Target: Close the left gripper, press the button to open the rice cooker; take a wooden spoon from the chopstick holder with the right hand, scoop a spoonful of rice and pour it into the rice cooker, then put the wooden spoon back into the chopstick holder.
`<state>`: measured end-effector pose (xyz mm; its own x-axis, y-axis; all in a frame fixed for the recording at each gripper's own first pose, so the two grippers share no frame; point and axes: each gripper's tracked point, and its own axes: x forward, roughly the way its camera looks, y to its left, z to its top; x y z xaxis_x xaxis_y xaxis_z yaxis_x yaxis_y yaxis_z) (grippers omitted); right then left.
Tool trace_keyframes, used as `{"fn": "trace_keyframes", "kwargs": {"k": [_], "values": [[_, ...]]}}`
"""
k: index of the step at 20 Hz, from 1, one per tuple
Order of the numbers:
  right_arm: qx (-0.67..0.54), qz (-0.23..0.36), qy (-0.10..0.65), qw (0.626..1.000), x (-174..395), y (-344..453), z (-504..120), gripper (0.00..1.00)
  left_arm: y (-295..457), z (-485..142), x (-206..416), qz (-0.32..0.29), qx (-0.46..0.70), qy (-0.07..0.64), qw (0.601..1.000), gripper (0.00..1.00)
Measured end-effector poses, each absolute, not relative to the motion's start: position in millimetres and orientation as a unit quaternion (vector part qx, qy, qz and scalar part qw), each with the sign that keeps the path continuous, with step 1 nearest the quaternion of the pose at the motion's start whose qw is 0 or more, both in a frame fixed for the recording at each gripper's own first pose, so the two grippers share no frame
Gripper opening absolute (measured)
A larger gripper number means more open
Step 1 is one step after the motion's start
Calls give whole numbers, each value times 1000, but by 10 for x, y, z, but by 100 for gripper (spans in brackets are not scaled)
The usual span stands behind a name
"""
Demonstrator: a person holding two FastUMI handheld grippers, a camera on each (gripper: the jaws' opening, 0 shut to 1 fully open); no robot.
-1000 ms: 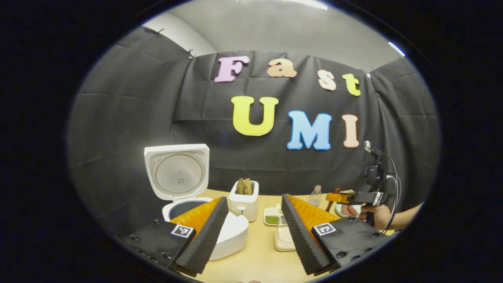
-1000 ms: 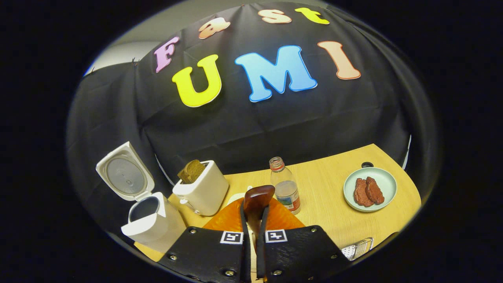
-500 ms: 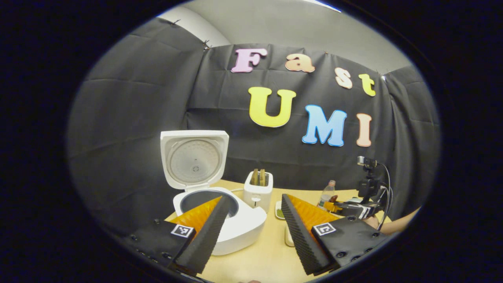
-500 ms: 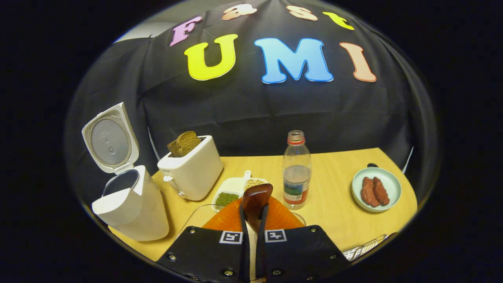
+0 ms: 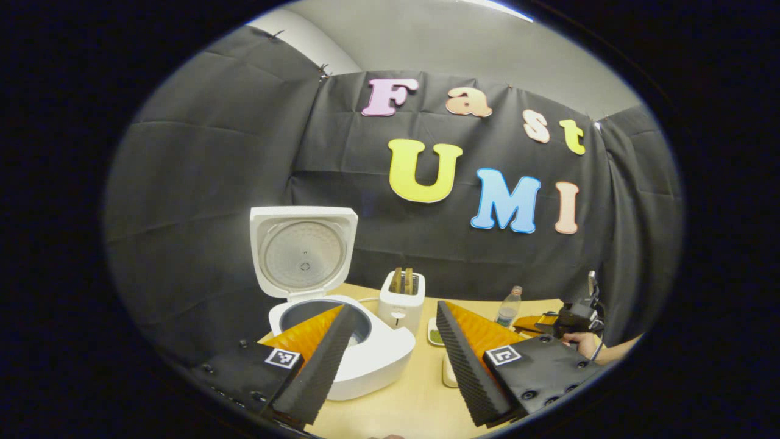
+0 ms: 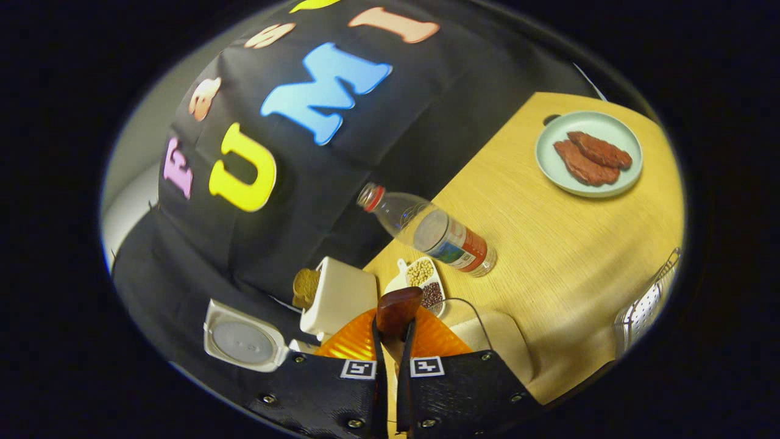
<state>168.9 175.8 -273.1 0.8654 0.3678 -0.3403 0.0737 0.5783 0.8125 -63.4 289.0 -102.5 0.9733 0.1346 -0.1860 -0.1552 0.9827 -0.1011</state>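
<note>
The white rice cooker [image 5: 365, 360] stands open at the table's left, lid [image 5: 303, 253] upright and inner pot [image 5: 317, 312] showing. My left gripper [image 5: 390, 341] hangs open in front of it, holding nothing. My right gripper [image 6: 392, 332] is shut on the dark wooden spoon [image 6: 397, 308], whose bowl sticks out past the fingertips. It is rolled sideways over a clear container [image 6: 496, 335] with pale contents. The cooker lid [image 6: 241, 338] sits low on the left of the right gripper view. The metal mesh chopstick holder [image 6: 649, 302] is at the right edge. The right gripper [image 5: 563, 318] hangs low far right.
A white toaster [image 5: 401, 299] with bread stands behind the cooker. A divided dish of beans [image 6: 420, 277], a water bottle [image 6: 436, 231] and a pale green plate [image 6: 551, 174] with meat slices sit on the wooden table [image 6: 567, 244]. A hand [image 5: 582, 344] holds the right gripper.
The right gripper has rolled sideways with the spoon and dropped lower, over the clear container. The left gripper has hardly moved since half a second ago and stays open.
</note>
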Motion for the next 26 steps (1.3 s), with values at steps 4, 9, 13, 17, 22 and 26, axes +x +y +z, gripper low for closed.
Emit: {"fn": "trace_keyframes", "kwargs": {"k": [4, 9, 13, 17, 22, 26], "values": [[519, 98, 210, 823, 1627, 1547, -2289, 6, 2809, -988, -630, 69, -56, 81, 993, 92], [584, 129, 173, 782, 1472, 1517, -1799, 6, 2596, -1006, -583, 38, -55, 67, 995, 92], [610, 147, 155, 763, 1382, 1564, -1544, 6, 2595, -933, -614, 28, -47, 52, 997, 95], [624, 161, 145, 751, 1341, 1628, -1328, 6, 2607, -921, -707, 27, -37, 49, 998, 92], [619, 187, 147, 749, 1331, 1888, -1164, 6, 2545, -904, -844, 16, -20, 40, 999, 95], [600, 205, 159, 757, 1323, 2161, -1098, 6, 2513, -890, -902, 6, 5, 32, 999, 92]]}}
